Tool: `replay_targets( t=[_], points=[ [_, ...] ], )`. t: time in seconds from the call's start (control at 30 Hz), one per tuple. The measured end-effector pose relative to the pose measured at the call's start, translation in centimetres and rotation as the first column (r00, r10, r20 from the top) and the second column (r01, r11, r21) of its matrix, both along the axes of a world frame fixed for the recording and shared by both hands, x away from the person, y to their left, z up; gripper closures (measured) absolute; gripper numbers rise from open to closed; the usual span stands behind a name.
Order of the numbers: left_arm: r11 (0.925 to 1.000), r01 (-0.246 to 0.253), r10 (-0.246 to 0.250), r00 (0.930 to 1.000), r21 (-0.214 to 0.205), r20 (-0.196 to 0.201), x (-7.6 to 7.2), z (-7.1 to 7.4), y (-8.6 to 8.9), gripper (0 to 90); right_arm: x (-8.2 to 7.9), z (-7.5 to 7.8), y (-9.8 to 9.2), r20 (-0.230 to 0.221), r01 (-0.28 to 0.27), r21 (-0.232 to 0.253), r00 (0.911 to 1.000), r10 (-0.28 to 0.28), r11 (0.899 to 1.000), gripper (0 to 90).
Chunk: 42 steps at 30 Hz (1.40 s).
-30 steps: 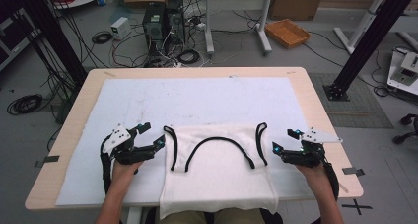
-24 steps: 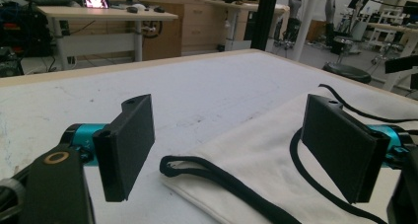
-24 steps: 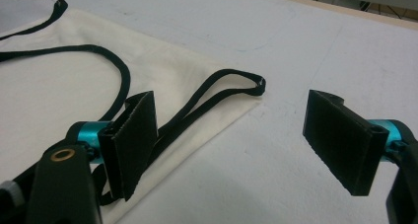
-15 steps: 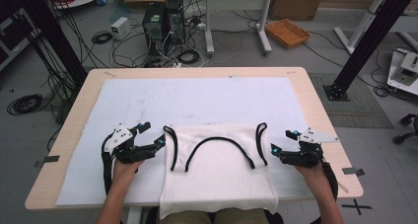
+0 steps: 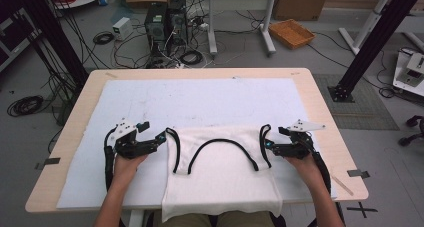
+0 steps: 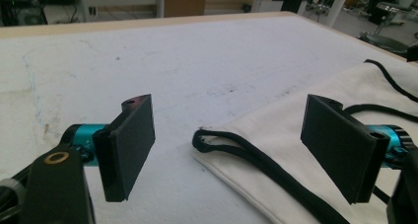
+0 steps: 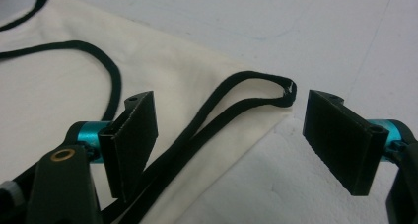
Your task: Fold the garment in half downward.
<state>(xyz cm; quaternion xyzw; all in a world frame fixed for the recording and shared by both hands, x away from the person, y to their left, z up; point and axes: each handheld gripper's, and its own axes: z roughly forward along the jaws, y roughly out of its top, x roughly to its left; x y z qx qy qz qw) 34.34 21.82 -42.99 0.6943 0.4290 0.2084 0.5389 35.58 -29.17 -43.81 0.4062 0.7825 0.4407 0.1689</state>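
A white cloth bag (image 5: 220, 177) with black cord straps lies flat at the table's near middle, its lower end hanging over the front edge. My left gripper (image 5: 161, 137) is open just left of the bag's upper left corner (image 6: 202, 137), which lies between its jaws. My right gripper (image 5: 266, 144) is open at the upper right corner, where a black cord loop (image 7: 276, 88) sits between the jaws. A curved black handle cord (image 5: 220, 143) rests on the bag's middle.
A white mat (image 5: 200, 102) covers most of the wooden table (image 5: 320, 107). Behind the table, the floor holds computer towers (image 5: 165, 19), cables, and an orange basket (image 5: 291, 33). A black frame post (image 5: 370, 42) stands at right.
Both grippers have edged slightly inward toward the bag's upper corners. The bag has not moved.
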Motion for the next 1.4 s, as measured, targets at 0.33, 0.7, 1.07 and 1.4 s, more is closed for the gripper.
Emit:
replay_targets(
  t=[0.33,0.7,1.07,1.4],
  points=[
    [0.9831,0.065,-0.038,0.9872,0.171,-0.155,4.8,-1.2,-3.0,24.5,5.1,0.3,2.6,-0.053,0.037,-0.072,0.9978,-0.04,0.997,20.8],
    [0.9317,0.192,-0.139,0.9725,0.308,-0.187,4.4,-2.1,-4.9,77.8,5.6,-0.4,3.7,-0.139,-0.074,-0.176,0.989,0.049,0.982,75.5],
    [0.9999,0.006,-0.006,0.9961,-0.008,-0.089,4.7,-0.7,-2.8,84.7,4.9,1.2,4.1,0.129,0.046,-0.193,0.9914,-0.021,0.98,85.0],
    [0.9879,0.117,-0.112,0.9922,-0.102,0.055,1.5,0.8,-2.0,84.3,0.7,2.7,2.6,0.252,-0.036,-0.09,0.966,0.058,0.995,84.7]
  ],
)
